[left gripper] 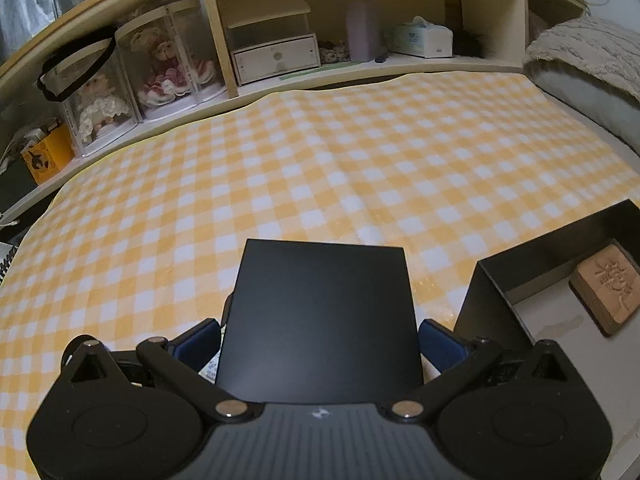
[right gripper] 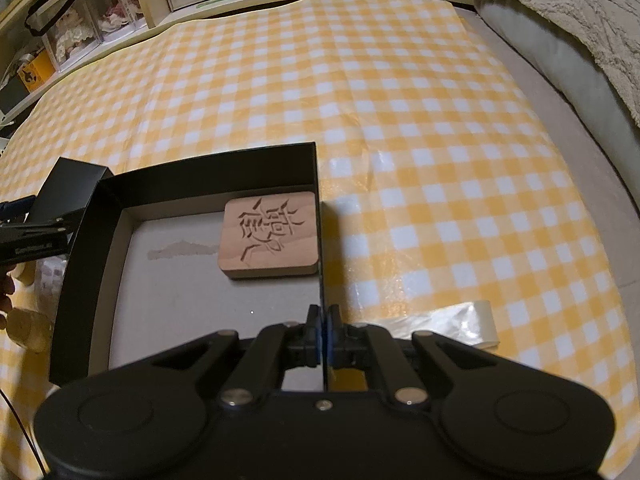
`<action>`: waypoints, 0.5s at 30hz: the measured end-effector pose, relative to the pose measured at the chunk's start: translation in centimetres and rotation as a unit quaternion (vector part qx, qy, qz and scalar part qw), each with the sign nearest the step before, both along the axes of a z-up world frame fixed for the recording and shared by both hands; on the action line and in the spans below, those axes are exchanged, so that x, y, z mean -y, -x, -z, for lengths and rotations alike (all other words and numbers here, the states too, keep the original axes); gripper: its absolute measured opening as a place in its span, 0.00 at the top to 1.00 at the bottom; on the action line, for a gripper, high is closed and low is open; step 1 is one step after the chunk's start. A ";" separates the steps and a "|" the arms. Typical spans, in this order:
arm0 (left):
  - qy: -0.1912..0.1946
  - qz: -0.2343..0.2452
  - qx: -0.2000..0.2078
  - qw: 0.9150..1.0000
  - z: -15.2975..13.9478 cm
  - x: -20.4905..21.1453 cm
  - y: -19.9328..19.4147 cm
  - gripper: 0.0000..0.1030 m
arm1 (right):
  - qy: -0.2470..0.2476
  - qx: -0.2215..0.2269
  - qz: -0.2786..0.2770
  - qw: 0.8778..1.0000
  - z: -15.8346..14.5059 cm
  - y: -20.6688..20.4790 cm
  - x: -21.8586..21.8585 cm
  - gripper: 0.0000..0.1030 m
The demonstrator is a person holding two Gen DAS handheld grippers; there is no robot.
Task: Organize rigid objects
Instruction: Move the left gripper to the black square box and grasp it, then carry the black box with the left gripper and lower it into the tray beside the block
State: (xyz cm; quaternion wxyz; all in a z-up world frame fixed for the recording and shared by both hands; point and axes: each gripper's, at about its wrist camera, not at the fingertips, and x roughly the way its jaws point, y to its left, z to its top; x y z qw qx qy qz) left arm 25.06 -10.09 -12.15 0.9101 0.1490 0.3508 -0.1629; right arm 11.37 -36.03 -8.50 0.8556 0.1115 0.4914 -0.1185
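Note:
My left gripper (left gripper: 320, 338) is shut on a small black box (left gripper: 320, 312), held above the yellow checked cloth; it also shows in the right wrist view (right gripper: 68, 194), left of the tray. A black open tray (right gripper: 208, 172) with a grey floor lies on the cloth. A carved wooden block (right gripper: 270, 234) lies flat in its far right corner, and shows in the left wrist view (left gripper: 604, 284). My right gripper (right gripper: 323, 312) is shut on the tray's right wall, near its front end.
A roll of clear tape (right gripper: 484, 320) lies right of my right gripper. Small pale wooden pieces (right gripper: 28, 326) lie left of the tray. A shelf (left gripper: 320, 68) with doll cases, a drawer unit and a tissue box runs along the back. A grey blanket (right gripper: 580, 12) is at right.

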 end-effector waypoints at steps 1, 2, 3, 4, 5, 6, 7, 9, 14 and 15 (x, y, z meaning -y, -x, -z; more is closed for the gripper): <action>0.002 -0.002 -0.002 1.000 0.0 0.0 -0.1 0.00 | 0.000 0.000 0.000 1.000 0.0 0.0 0.0 0.97; 0.003 -0.005 -0.002 1.000 0.1 0.0 -0.2 0.00 | 0.001 0.000 0.001 1.000 0.0 0.0 0.0 0.97; 0.003 -0.009 -0.004 1.000 0.1 0.1 -0.4 0.00 | 0.000 0.000 0.001 1.000 0.0 0.0 0.0 0.97; 0.005 -0.010 -0.007 1.000 0.1 0.0 -0.5 0.00 | 0.000 0.000 0.002 1.000 0.0 0.0 0.0 0.97; 0.009 -0.012 -0.012 1.000 0.1 -0.1 -0.7 0.00 | 0.000 0.000 0.002 1.000 0.0 0.0 0.0 0.97; 0.015 -0.015 -0.018 1.000 0.2 -0.2 -0.9 0.00 | 0.000 -0.001 0.002 1.000 0.1 -0.1 -0.1 0.97; 0.021 -0.018 -0.024 0.999 0.2 -0.4 -1.1 0.00 | 0.000 -0.001 0.002 1.000 0.1 -0.1 -0.1 0.97; 0.031 -0.020 -0.032 0.999 0.3 -0.7 -1.3 0.01 | 0.000 0.000 0.002 1.000 0.1 -0.1 -0.1 0.97; 0.034 -0.021 -0.037 0.999 0.1 -0.9 -1.0 0.03 | 0.000 -0.001 0.003 1.000 0.1 -0.1 -0.1 0.97; 0.037 -0.024 -0.037 0.998 -0.1 -0.9 -0.9 0.03 | 0.000 0.000 0.003 1.000 0.1 -0.1 -0.1 0.97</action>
